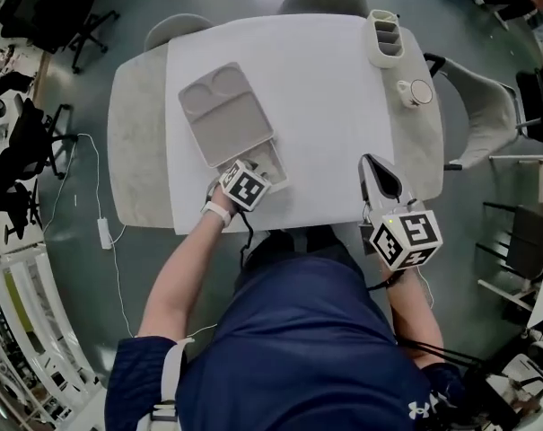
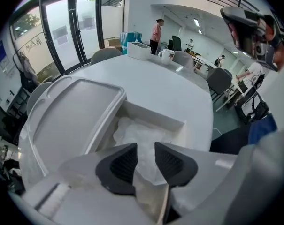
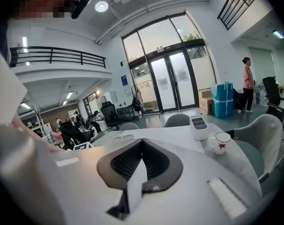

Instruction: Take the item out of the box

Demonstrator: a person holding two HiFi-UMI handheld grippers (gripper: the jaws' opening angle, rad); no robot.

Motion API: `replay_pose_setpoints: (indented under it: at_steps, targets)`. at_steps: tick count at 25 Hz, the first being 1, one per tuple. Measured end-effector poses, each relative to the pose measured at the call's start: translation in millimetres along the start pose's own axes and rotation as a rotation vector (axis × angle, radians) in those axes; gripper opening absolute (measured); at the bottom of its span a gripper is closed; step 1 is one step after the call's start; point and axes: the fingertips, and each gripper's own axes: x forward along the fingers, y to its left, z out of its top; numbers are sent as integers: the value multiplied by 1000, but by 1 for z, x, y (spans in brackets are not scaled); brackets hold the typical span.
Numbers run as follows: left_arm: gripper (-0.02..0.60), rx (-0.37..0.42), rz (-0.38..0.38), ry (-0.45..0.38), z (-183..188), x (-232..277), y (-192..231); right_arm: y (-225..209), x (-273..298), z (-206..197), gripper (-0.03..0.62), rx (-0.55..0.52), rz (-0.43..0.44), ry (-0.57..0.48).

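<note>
My left gripper hangs over the open end of the box. Its fingers stand a little apart, and the item lies just under and between them. It is a white, crinkled thing in clear wrap, and a fold of it rises into the gap. The pads do not plainly press on it. The item is down inside the box, in the uncovered compartment nearest me.

The lid covers the rest of the box and sits askew to its walls, so only this near compartment is open. Whatever lies under the lid is hidden.

My right gripper is held over the near right edge of the tabletop, well apart from the box. Its fingers are pressed together with nothing between them.

At the far right corner stands a white organiser with several slots, and a mug just beside it. I cannot tell what either one holds. My own left fingers cut off the near part of the item, so its full outline is not to be made out.
</note>
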Motion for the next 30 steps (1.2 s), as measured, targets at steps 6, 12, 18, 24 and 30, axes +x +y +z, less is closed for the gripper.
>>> replay_pose_setpoints:
  at_steps: [6,12,18,24,30]
  targets:
    - [68,32,2,47,-4,13,5,-9,-13,-4,2,33,-57,-25]
    - [5,42,3,23,11,3,9,-16,-22,-11,2,48,-86,-23]
    - [3,48,2,-10,16,-8,6,-9,-16,-12,2,32,-57,-12]
    - [3,-1,13,-47,16,-26,9,0,-8,-8,2,22,-19,2]
    - [3,-41,30,-119,25,-50,8,7,2,-6,2,-1,21,20]
